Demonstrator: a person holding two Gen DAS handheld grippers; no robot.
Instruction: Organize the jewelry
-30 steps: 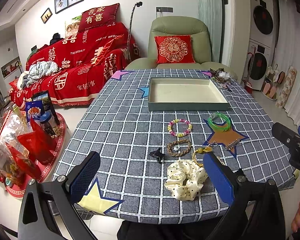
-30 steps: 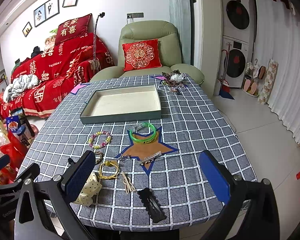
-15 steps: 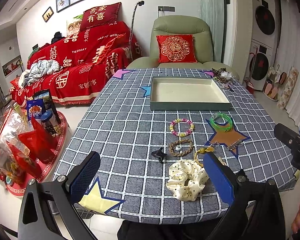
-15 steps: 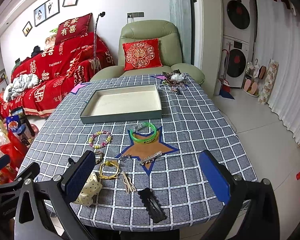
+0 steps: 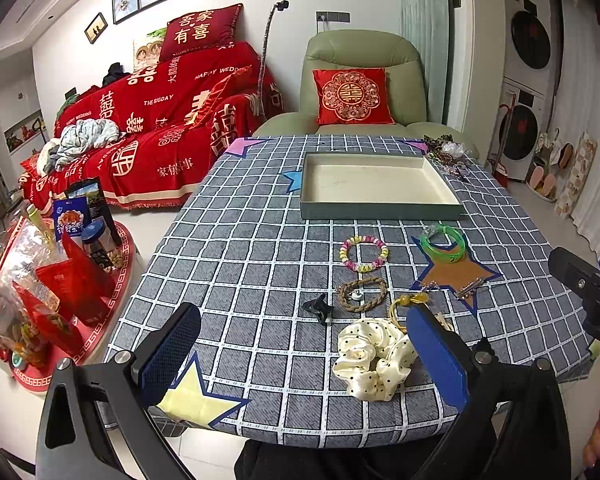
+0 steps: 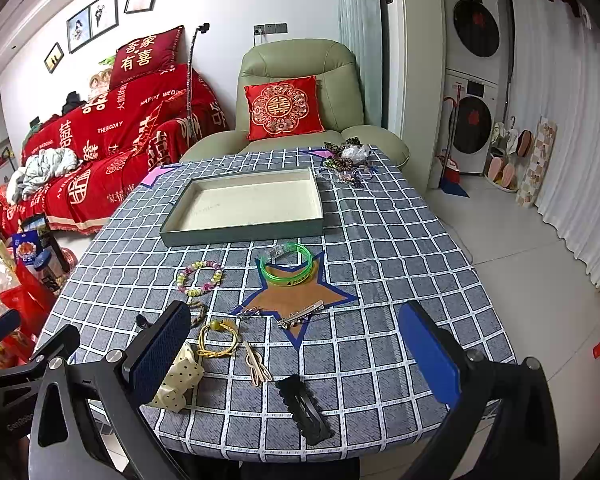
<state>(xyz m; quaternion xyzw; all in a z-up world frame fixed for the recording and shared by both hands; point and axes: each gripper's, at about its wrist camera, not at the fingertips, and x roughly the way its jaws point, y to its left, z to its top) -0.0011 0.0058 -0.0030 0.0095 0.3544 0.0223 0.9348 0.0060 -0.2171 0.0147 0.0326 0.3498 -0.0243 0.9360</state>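
Your left tool [image 5: 300, 352] is spread wide and holds nothing, poised over the near edge of the worktop [image 5: 236, 264]. Just beside its right finger lies the cream dotted scrunchie [image 5: 374, 360], with a small black claw clip [image 5: 318, 308] and a braided bracelet [image 5: 362, 294] a little beyond. Your right tool [image 6: 296, 356] is equally wide and empty; between its fingers you see a yellow hair tie [image 6: 218, 338], a beige clip [image 6: 256, 368] and a black snap clip [image 6: 304, 410]. Farther out sit the pastel bead bracelet [image 6: 200, 278], the green bangle [image 6: 286, 264] on a brown star, and the open tray [image 6: 244, 206].
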